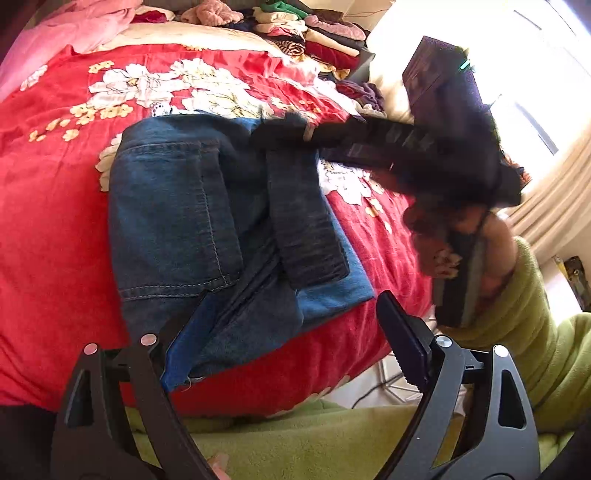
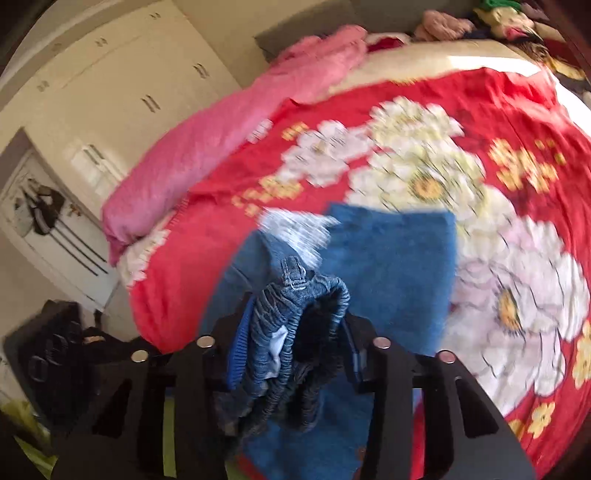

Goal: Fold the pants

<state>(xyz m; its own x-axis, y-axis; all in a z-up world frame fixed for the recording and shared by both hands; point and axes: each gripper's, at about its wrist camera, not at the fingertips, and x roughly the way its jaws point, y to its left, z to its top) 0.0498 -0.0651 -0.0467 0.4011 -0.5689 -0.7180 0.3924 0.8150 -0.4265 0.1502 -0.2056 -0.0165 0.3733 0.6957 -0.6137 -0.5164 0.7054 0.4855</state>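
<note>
Blue denim pants (image 1: pixel 207 221) lie partly folded on the red flowered bedspread (image 1: pixel 48 206). My left gripper (image 1: pixel 291 317) is open at the near edge of the pants, with the denim hem over its left finger (image 1: pixel 177 332). My right gripper (image 2: pixel 295 332) is shut on the bunched elastic waistband (image 2: pixel 295 306) of the pants and holds it above the blue fabric (image 2: pixel 391 266). In the left wrist view the right gripper (image 1: pixel 284 133) reaches in from the right over the far side of the pants, blurred by motion.
A pink blanket (image 1: pixel 74 29) lies at the far left of the bed. Stacks of folded clothes (image 1: pixel 317 33) sit at the far right. A green garment (image 1: pixel 535 332) covers the holder's arm. Cream wardrobes (image 2: pixel 110 74) stand beyond the bed.
</note>
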